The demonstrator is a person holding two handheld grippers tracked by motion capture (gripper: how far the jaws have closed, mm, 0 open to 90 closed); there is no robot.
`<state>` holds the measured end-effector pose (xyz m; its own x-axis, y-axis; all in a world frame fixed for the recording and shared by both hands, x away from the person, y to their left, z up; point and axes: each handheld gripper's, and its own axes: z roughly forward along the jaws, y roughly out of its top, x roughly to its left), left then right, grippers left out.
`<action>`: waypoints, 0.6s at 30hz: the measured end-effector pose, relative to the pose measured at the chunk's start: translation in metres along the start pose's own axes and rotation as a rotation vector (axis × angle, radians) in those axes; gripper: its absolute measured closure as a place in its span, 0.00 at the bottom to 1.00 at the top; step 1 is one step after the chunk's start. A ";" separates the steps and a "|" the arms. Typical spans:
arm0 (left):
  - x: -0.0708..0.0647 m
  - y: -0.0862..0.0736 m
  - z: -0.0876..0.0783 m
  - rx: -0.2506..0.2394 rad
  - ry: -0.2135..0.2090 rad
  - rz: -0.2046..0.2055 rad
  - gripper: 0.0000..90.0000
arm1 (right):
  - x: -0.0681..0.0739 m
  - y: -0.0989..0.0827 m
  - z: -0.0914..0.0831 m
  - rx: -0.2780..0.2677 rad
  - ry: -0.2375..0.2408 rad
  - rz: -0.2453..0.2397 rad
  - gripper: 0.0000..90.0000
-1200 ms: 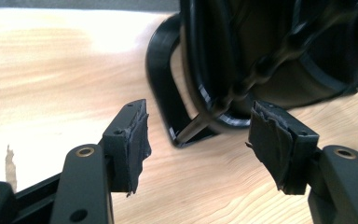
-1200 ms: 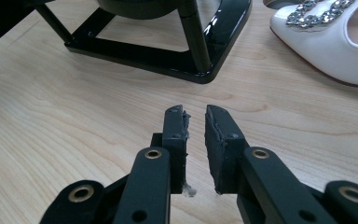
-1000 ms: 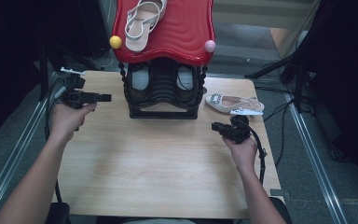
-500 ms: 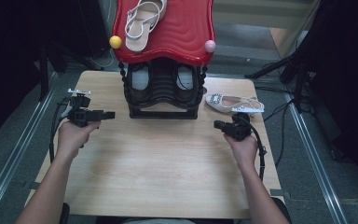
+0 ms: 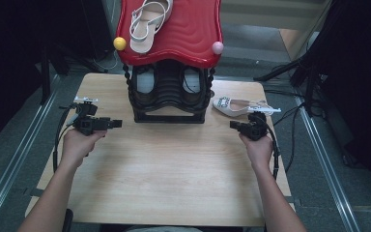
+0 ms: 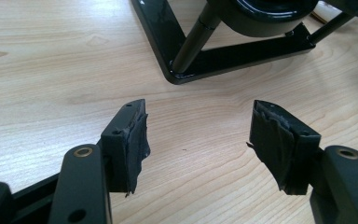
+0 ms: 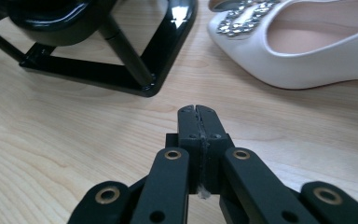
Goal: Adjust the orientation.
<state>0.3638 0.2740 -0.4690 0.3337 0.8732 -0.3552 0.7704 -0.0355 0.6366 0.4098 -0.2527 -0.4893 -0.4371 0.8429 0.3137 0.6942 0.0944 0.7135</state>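
Observation:
A black shoe rack (image 5: 169,104) with a red top shelf (image 5: 183,34) stands at the back of the wooden table (image 5: 174,174). A beige sandal (image 5: 147,21) lies on the red shelf, and dark shoes (image 5: 145,82) sit on the tier below. A white jewelled shoe (image 5: 241,106) lies on the table right of the rack. My left gripper (image 5: 113,123) hovers left of the rack, open and empty (image 6: 198,140), facing the rack's base (image 6: 186,60). My right gripper (image 5: 233,124) sits just in front of the white shoe (image 7: 298,51). Its jaws (image 7: 198,112) have just been closing and are shut with nothing between them.
A yellow ball (image 5: 120,43) and a pink ball (image 5: 217,47) cap the red shelf's front corners. Cables trail from both grippers off the table's sides. Bare wood stretches between my hands and toward the near edge. Metal rails (image 5: 9,169) run along the floor on both sides.
My left hand has come down and toward me, beside the rack's left corner. The right gripper has shifted a little toward the white shoe.

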 end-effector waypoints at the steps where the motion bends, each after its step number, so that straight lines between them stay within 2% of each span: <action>1: -0.001 -0.001 0.001 0.005 -0.005 0.007 0.41 | -0.003 0.005 -0.001 0.010 -0.022 -0.016 1.00; 4: -0.002 -0.002 0.003 0.014 -0.007 0.017 0.41 | -0.007 0.015 -0.005 0.004 -0.032 -0.018 1.00; 6: -0.004 -0.004 0.004 0.017 0.008 0.029 0.41 | -0.010 0.022 -0.007 0.001 -0.042 -0.018 1.00; 8: -0.005 -0.006 0.004 0.021 -0.011 0.033 0.41 | -0.013 0.029 -0.009 0.000 -0.056 -0.020 1.00; 13: -0.006 -0.007 0.007 0.020 -0.019 0.031 0.41 | -0.023 0.048 -0.012 0.009 -0.100 -0.018 1.00; 17: -0.008 -0.006 0.010 0.030 -0.026 0.048 0.41 | -0.032 0.059 -0.011 0.016 -0.114 -0.002 1.00; 18: -0.009 -0.006 0.012 0.034 -0.026 0.056 0.41 | -0.038 0.064 -0.012 0.012 -0.125 0.003 1.00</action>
<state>0.3624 0.2605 -0.4775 0.3909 0.8563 -0.3375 0.7678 -0.1011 0.6326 0.4642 -0.2847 -0.4480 -0.3609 0.9027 0.2344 0.7024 0.0977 0.7051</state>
